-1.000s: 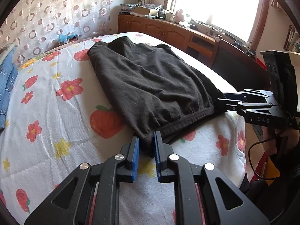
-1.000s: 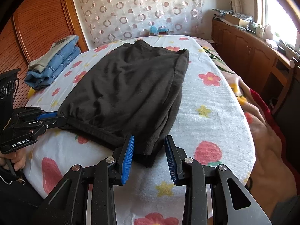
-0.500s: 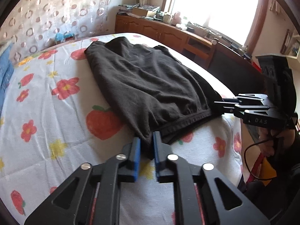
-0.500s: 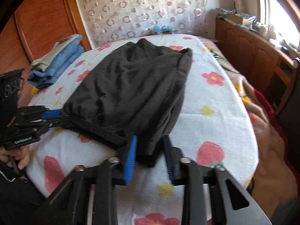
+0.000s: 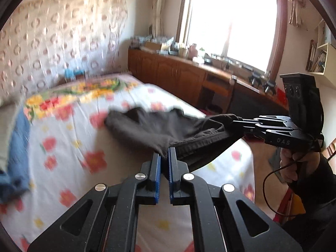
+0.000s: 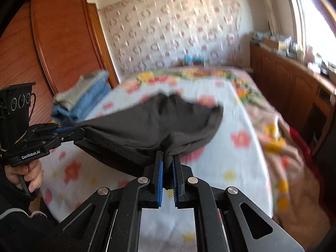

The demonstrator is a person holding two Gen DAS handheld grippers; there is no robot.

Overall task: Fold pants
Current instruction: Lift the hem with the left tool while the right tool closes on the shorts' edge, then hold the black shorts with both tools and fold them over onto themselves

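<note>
Here the dark grey pants point(image 5: 159, 126), folded over, hang in the air above the near part of the bed point(image 5: 69, 138), stretched between the two grippers with the waistband edge nearest the cameras and the far end sagging toward the bed and blurred. The left gripper point(image 5: 164, 157) is clenched on one near corner of the waistband, cloth pinched between its blue pads point(image 5: 158, 174). The right gripper point(image 6: 167, 163) grasps the other near corner, a bunched fold of fabric squeezed between its own blue pads point(image 6: 160, 180). In the left wrist view the right gripper reaches in from the right, a hand point(image 5: 294, 163) around its handle; in the right wrist view the left gripper comes in from the left, held by the other hand point(image 6: 27, 176). A stack of folded blue jeans point(image 6: 84, 103) lies on the far left of the bed, well apart from the pants. A wooden cabinet point(image 5: 178, 75) runs along the right wall under the window point(image 5: 233, 21).
</note>
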